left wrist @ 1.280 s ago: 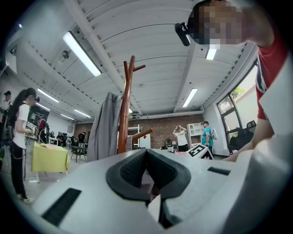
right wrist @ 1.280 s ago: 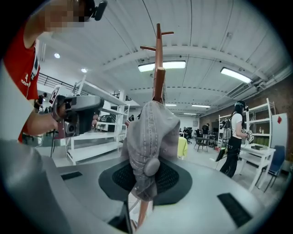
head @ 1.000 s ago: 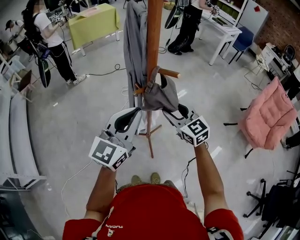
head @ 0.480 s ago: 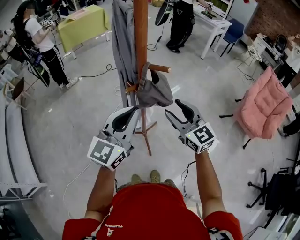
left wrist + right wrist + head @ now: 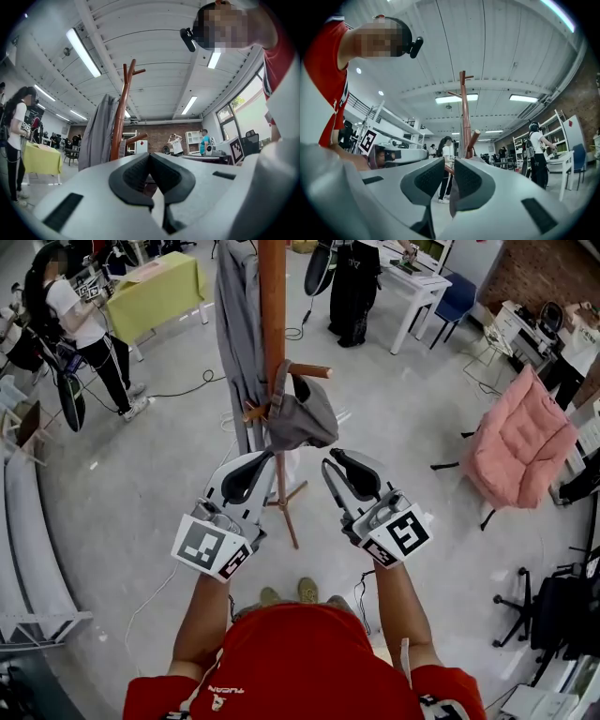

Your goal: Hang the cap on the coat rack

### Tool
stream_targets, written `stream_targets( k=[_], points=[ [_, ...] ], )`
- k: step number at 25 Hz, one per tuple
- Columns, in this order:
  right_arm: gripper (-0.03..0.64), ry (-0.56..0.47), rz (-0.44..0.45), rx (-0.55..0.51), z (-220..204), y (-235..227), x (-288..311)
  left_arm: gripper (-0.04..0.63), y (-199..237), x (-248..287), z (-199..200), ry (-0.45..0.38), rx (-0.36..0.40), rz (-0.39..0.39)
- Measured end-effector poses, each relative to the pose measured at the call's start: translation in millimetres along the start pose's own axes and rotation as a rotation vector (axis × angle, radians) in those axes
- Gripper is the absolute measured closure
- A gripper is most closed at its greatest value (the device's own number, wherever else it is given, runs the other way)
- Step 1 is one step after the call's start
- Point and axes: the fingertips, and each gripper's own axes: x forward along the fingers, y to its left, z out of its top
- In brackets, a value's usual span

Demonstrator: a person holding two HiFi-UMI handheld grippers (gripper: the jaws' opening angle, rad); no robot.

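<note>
Grey fabric cap (image 5: 302, 418) hangs on a short peg (image 5: 314, 371) of the brown wooden coat rack (image 5: 272, 324), beside a hanging grey garment (image 5: 234, 324). Just below it, clear of it, the left gripper (image 5: 268, 457) has its 2 jaws together and empty. The right gripper (image 5: 330, 459) has its jaws closing, a narrow gap left with nothing between them.

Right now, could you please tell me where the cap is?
In the head view, upper centre: the grey cap hangs from a peg of the wooden coat rack, beside the grey coat.
</note>
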Motion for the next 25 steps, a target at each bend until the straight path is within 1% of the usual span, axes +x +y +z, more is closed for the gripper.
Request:
stream_targets(
  k=[3,8,14,19,25],
  points=[
    [0.56,-0.027,0.002,0.005,6,9,-2,0.586,-4,-2,2,-0.01,0.001,-0.004],
    [0.589,-0.062,0.003,0.025,14,16,-5,0.586,-11,-4,7,-0.02,0.001,-0.011],
    [0.592,-0.073,0.014,0.039,11,26,-7,0.586,-14,-9,8,-0.026,-0.003,-0.012],
    [0.594,-0.066,0.001,0.038,7,25,-8,0.586,-13,-10,5,-0.024,-0.009,-0.01],
    [0.594,-0.061,0.006,0.038,4,25,-8,0.586,-14,-9,4,-0.025,-0.009,-0.01]
  ],
)
